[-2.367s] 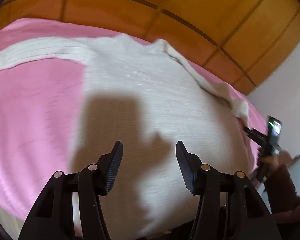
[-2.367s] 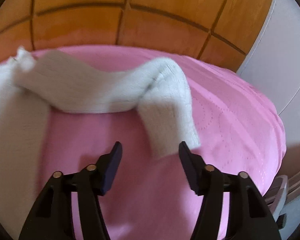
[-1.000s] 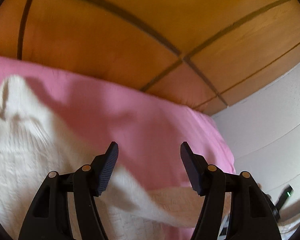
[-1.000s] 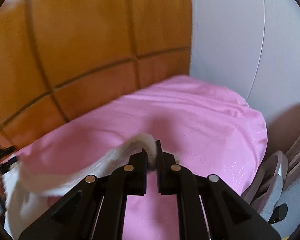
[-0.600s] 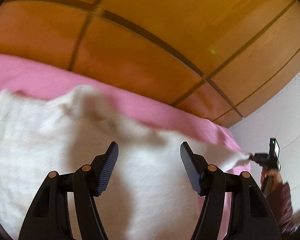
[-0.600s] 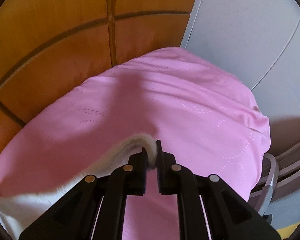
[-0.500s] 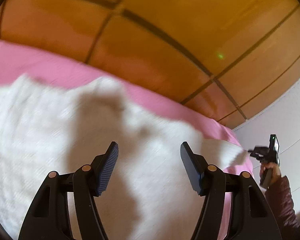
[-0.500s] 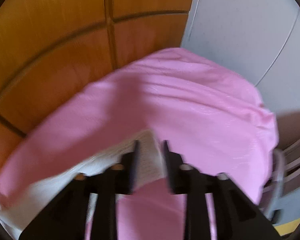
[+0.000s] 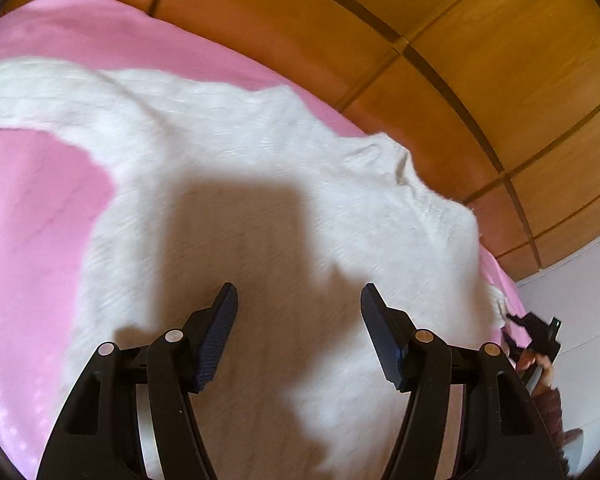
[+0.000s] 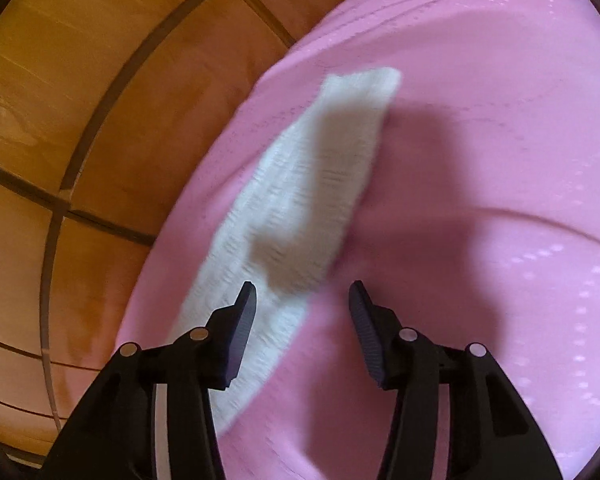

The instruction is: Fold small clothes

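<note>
A white knitted sweater (image 9: 280, 168) lies spread on the pink bed sheet (image 9: 32, 216). In the left wrist view my left gripper (image 9: 299, 296) hovers open over the sweater's body, nothing between its fingers. In the right wrist view one sleeve (image 10: 312, 184) lies stretched out flat on the sheet (image 10: 480, 140). My right gripper (image 10: 303, 292) stands just above the sleeve's near part with its jaws apart and closing; the sleeve's edge runs under its left finger, and no pad presses on it. The right gripper and the hand holding it also show small at the sweater's far right edge (image 9: 536, 332).
A wooden panelled headboard (image 9: 460, 40) runs along the far side of the bed and fills the left of the right wrist view (image 10: 60, 80). A white wall (image 9: 580, 280) stands at the right.
My right gripper has let go of the sleeve cuff it was shut on; its jaws have parted and it has dropped toward the sheet. The left gripper has swung across over the sweater's body.
</note>
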{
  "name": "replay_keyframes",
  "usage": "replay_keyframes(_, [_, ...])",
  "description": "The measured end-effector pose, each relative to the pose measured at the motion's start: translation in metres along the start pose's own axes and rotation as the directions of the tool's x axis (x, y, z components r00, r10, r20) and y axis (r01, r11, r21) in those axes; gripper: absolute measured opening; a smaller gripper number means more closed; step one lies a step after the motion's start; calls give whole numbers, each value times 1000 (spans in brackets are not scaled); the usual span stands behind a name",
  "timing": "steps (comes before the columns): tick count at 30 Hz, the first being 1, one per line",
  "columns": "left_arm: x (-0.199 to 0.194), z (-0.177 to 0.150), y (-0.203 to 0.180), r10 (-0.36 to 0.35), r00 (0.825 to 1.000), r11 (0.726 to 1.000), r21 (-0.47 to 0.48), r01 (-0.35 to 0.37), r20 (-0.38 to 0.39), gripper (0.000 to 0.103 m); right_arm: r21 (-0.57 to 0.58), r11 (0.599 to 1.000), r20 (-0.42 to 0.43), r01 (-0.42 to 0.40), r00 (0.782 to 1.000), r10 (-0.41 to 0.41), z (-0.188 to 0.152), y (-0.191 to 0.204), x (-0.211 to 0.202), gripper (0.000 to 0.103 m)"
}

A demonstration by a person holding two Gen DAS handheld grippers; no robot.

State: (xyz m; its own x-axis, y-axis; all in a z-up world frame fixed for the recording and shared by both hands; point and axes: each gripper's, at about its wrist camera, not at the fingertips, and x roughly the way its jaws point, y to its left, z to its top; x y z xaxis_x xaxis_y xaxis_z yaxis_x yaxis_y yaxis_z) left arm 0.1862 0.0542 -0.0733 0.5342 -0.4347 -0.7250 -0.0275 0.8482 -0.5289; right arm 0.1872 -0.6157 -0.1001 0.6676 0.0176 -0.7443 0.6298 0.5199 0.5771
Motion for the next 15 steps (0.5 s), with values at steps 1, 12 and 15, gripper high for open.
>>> replay_keyframes(1, [-5, -3, 2, 12, 1000, 1000, 4, -12, 4, 63, -16, 1000, -8, 12, 1000, -12, 5, 3, 7, 24])
replay_keyframes(12, [-59, -18, 43, 88, 995, 996, -9, -87, 56, 70, 6, 910, 220, 414, 887, -405, 0, -59, -67, 0])
replay_keyframes(15, [-69, -23, 60, 110, 992, 993, -41, -108, 59, 71, 49, 946, 180, 320, 929, -324, -12, -85, -87, 4])
